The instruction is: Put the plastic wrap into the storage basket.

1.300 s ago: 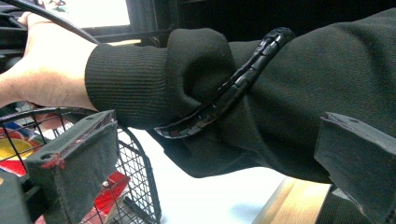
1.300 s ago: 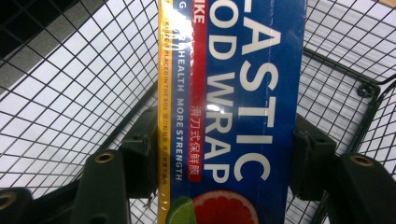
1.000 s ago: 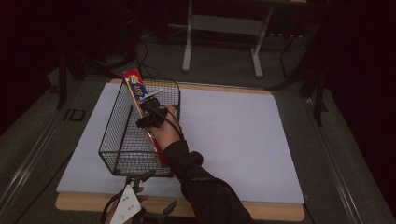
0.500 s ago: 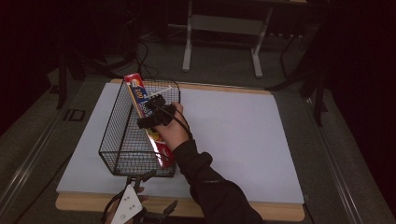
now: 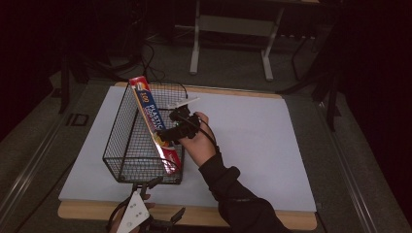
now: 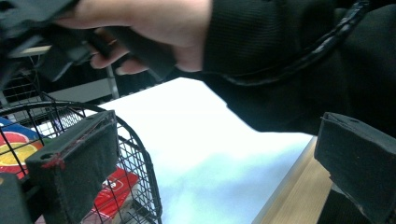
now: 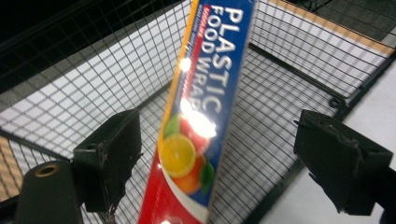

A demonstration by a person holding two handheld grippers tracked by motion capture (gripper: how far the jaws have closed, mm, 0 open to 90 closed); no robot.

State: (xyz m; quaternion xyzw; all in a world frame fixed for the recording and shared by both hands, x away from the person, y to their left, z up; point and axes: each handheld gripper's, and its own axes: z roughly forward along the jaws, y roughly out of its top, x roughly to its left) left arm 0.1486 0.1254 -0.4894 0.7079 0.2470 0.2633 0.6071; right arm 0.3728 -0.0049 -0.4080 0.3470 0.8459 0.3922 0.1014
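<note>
A long box of plastic food wrap (image 5: pixel 149 114) leans slantwise in a black wire basket (image 5: pixel 112 136), its top end above the far left rim. My right gripper (image 5: pixel 168 132) hovers at the basket's right side. Its jaws have just been opening and stand wide. In the right gripper view the box (image 7: pixel 210 93) lies between the jaws of the right gripper (image 7: pixel 224 154) without touching either pad. My left gripper (image 5: pixel 163 196) waits open at the basket's near right corner. In the left gripper view, the left gripper (image 6: pixel 210 154) has one jaw against the basket wire (image 6: pixel 140 154).
The basket stands on the left part of a white board (image 5: pixel 252 141) on a wooden table (image 5: pixel 272 221). A person's right hand and dark sleeve (image 5: pixel 228 189) reach in from the bottom. Metal frame legs (image 5: pixel 197 48) stand on the floor behind the table.
The right gripper has let go of the box and opened its jaws. The hand has drawn back to the right and slightly up. The box stays leaning in the basket.
</note>
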